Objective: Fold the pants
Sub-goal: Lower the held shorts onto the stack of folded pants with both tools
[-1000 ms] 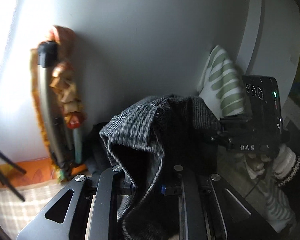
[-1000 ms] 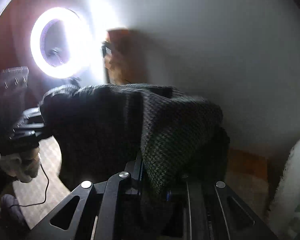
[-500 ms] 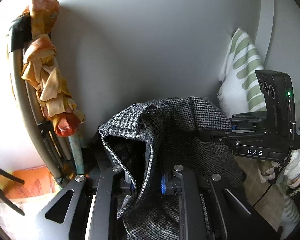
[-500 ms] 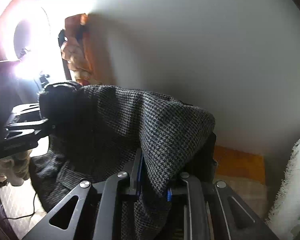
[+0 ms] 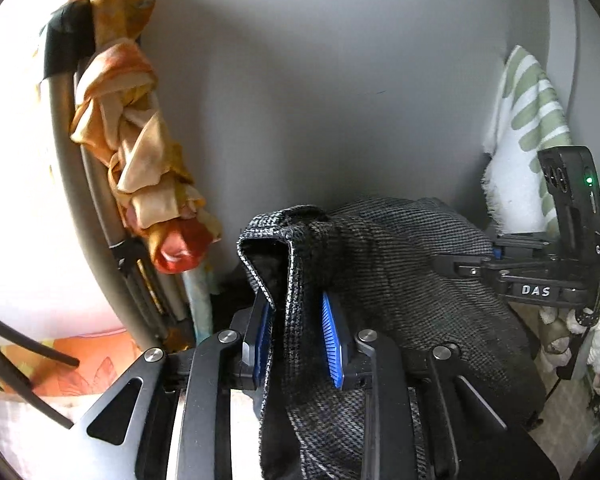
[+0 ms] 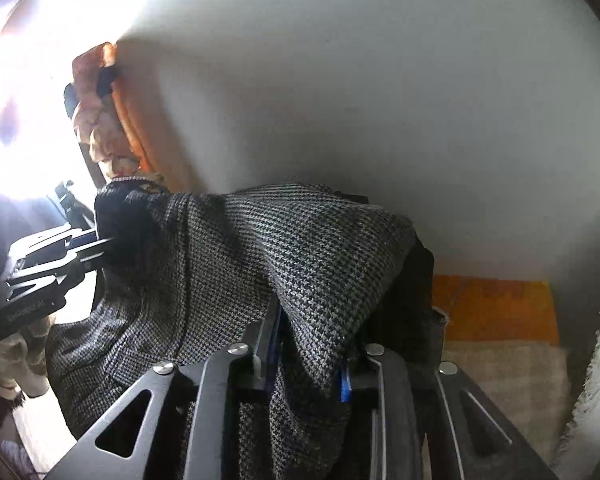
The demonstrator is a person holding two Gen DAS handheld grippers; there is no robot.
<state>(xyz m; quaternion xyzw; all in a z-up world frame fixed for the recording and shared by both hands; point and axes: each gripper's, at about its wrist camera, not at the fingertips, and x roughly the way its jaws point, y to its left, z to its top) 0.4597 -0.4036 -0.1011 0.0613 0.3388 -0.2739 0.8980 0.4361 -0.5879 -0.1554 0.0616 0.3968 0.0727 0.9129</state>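
Observation:
The pants (image 5: pixel 400 272) are grey houndstooth cloth held up in the air between both grippers, in front of a grey wall. My left gripper (image 5: pixel 296 320) is shut on a fold of the pants edge, with blue pads on either side of the cloth. My right gripper (image 6: pixel 312 344) is shut on another bunch of the pants (image 6: pixel 300 264), which drapes over its fingers. The right gripper also shows at the right of the left wrist view (image 5: pixel 480 266), and the left gripper at the left of the right wrist view (image 6: pixel 100 246). The cloth hangs down below both.
A grey curved bar wrapped in orange cloth (image 5: pixel 136 152) stands at the left. A white and green striped towel (image 5: pixel 528 128) hangs at the right. An orange and cream bed cover (image 6: pixel 500 320) lies below. Bright light (image 6: pixel 24 92) glares at the left.
Both grippers have swung with the pants, and the ring light has slid out of the right wrist view to the left. The pants stay gripped at both ends.

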